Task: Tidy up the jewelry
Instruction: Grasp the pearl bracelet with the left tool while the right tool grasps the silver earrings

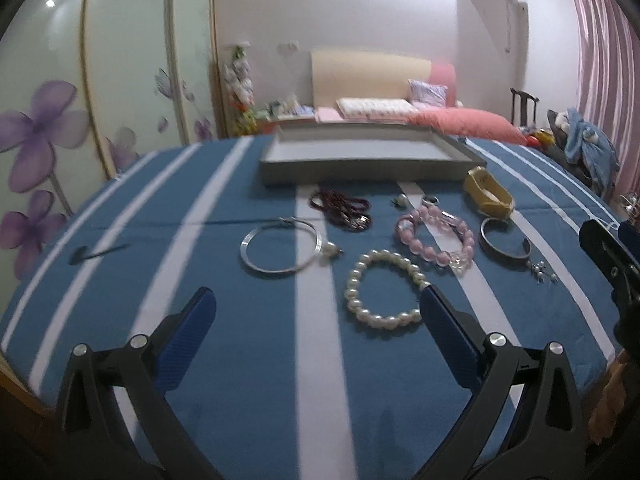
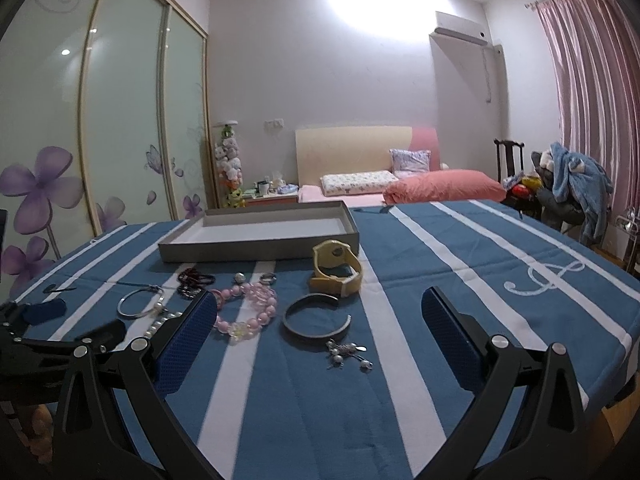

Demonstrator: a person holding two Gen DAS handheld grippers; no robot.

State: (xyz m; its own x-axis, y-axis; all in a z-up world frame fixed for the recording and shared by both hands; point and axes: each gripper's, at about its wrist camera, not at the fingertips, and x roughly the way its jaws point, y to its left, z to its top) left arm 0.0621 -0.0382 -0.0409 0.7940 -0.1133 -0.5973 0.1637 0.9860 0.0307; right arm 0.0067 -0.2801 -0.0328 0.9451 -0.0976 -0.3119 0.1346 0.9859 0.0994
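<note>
Jewelry lies on a blue, white-striped tablecloth in front of an empty grey tray. There is a white pearl bracelet, a pink bead bracelet, a silver hoop, a dark red bead strand, a dark metal cuff, a yellow watch, two small rings and a small pearl brooch. My left gripper is open above the cloth, just short of the pearl bracelet. My right gripper is open and empty, near the cuff.
The table's near edge runs under both grippers. A black hairpin-like item lies at the left. My left gripper also shows at the left of the right wrist view. A bed, wardrobe and chair stand beyond the table.
</note>
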